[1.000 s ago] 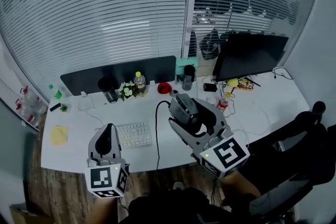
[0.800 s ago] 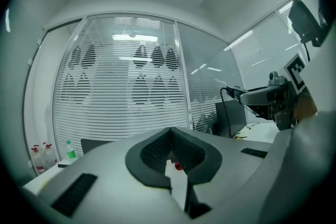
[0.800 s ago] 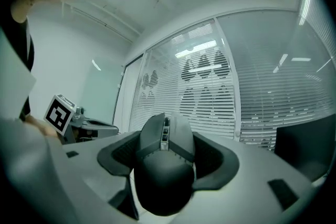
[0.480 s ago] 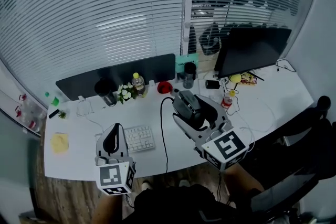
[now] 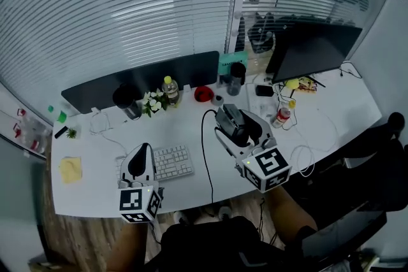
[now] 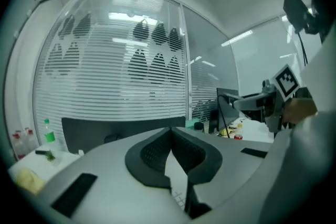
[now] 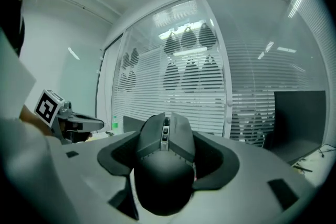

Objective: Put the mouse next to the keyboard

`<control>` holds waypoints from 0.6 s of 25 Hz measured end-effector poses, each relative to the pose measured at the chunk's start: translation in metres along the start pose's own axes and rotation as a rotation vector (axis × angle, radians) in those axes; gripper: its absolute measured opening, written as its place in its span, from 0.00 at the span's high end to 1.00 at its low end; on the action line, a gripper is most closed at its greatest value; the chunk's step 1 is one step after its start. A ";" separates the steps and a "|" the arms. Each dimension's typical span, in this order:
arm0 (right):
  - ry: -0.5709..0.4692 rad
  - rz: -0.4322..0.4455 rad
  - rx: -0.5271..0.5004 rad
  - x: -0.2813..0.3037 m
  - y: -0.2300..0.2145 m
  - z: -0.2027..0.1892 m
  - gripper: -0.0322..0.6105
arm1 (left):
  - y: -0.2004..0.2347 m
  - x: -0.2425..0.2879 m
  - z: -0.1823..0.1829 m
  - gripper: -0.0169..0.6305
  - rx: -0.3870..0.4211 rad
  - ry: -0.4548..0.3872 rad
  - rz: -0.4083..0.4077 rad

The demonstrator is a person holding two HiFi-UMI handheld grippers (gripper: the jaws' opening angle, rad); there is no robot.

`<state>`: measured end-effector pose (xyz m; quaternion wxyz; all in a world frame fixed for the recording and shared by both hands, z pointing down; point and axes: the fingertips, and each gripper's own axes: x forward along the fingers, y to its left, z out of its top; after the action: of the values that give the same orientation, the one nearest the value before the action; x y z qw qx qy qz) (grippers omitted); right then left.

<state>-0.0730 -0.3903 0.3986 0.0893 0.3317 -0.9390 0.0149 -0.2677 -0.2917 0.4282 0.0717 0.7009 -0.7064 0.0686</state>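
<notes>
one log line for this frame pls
right gripper: shut on mouse | left gripper: shut, empty | mouse: held right of keyboard

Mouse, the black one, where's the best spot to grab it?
By its two long sides, coming from its rounded back end. The mouse is narrowest across, so the jaws fit round it there. The right hand-held gripper holds it that way, a jaw on each side, scroll wheel pointing away.
</notes>
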 end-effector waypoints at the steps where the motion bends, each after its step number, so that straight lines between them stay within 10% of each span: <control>1: 0.020 -0.004 0.011 0.005 -0.002 -0.012 0.49 | 0.001 0.002 -0.010 0.93 -0.024 0.014 -0.005; 15: 0.284 -0.039 0.093 0.049 -0.022 -0.163 0.49 | -0.012 0.037 -0.094 0.93 -0.014 0.183 -0.016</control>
<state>-0.0707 -0.4238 0.5671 0.2058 0.3482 -0.9087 0.1035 -0.2553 -0.3092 0.5273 0.1414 0.6967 -0.6917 0.1269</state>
